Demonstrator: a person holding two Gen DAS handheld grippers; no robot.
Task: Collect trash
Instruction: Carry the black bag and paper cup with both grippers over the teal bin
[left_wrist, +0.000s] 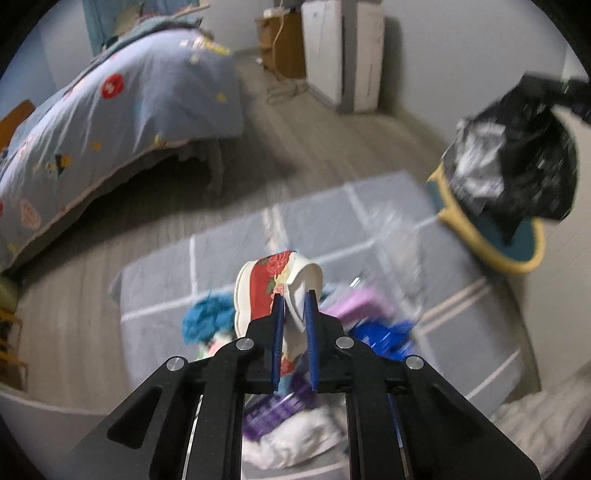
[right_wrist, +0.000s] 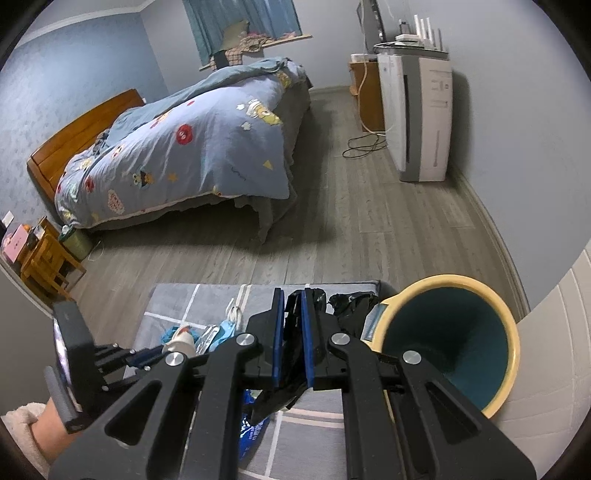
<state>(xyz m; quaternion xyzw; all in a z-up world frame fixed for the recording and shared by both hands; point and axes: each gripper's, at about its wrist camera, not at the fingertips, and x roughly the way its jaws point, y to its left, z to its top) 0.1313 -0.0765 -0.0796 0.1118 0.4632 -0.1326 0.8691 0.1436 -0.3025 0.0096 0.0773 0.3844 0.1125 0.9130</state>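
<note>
The left gripper (left_wrist: 294, 295) is clamping a crushed paper cup (left_wrist: 275, 291), white with a red flowered band, its rim bent inward between the blue fingers (left_wrist: 277, 332). The cup is sitting lifted above a blurred heap of trash (left_wrist: 295, 369) on the grey mat (left_wrist: 229, 243) just below the gripper: something blue and fuzzy to its left, purple and dark blue wrappers to its right, though the blur is making them hard to tell apart. The right gripper (right_wrist: 293, 295) is pinching a crinkled, glossy black bag (right_wrist: 291, 354) tight between its fingers. Just to its right the bin (right_wrist: 454, 336), teal inside with a yellow rim, is tilting its mouth toward the camera.
</note>
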